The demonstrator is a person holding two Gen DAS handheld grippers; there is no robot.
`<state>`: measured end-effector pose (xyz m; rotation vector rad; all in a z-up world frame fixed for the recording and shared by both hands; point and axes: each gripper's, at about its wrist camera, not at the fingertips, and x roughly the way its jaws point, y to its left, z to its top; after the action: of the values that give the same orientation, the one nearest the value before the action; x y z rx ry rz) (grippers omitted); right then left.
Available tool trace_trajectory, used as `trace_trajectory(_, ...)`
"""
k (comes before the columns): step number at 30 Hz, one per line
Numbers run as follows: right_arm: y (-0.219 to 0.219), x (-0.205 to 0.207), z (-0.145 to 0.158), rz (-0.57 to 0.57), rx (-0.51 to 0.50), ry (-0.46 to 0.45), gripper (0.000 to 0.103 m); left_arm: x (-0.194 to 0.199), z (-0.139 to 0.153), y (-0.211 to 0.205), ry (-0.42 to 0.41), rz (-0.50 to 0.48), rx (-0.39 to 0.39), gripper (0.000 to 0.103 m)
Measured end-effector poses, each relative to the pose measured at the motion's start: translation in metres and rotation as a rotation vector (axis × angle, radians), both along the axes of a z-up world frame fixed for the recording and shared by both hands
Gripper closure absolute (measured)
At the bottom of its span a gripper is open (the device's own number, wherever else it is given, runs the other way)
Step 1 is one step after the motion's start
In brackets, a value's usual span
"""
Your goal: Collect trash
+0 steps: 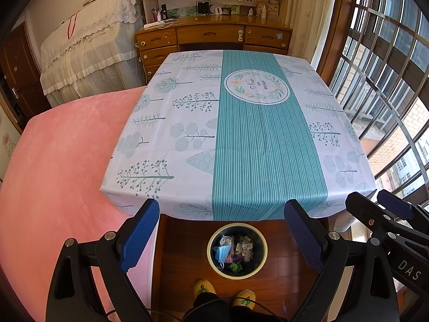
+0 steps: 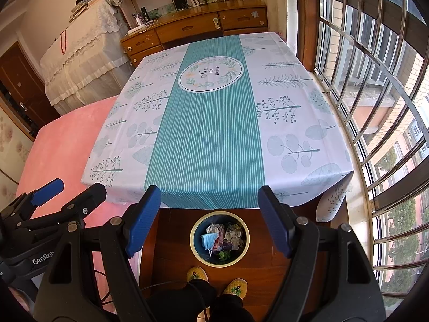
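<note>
We hold our 2 grippers up in the air, side by side, above the near edge of the table [image 1: 150,177]. The left gripper [image 1: 222,230] has its 2 blue fingers [image 1: 139,236] spread far apart, and nothing is between them. The right gripper [image 2: 209,220] is the same: its 2 blue fingers [image 2: 273,222] are spread wide with nothing in them. In the left view we can see the right gripper off to the right side, and in the right view the left gripper shows at the left side.

Down on the brown wood floor [image 1: 182,255] sits a round bin [image 1: 237,251]. It is dark blue inside with a pale rim. It stands just in front of the table, and we see it in the gap between the fingers of each gripper. The trash [image 1: 242,248] is in the bin: a blue face mask [image 1: 224,252], some small paper bits and wrappers, and something green at the bottom.

The table has a cloth [image 2: 209,134] on it with a green striped band down the middle and tree pictures on the white sides.

Our 2 yellow slippers [image 2: 236,287] stand on the floor just near the bin. A pink bed [image 1: 59,166] is at the left of the table. A window with bars [image 2: 375,80] is at the right.
</note>
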<state>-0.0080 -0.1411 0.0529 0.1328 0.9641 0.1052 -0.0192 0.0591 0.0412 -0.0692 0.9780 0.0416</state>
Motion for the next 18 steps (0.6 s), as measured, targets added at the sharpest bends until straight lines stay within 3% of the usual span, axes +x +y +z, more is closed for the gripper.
trace_trajectory(18, 0.0009, 0.0003, 0.0003, 0.001, -0.001, 0.000, 0.030, -0.0068, -0.0041, 0.0030, 0.003, 0.001, 0.009, 0.008)
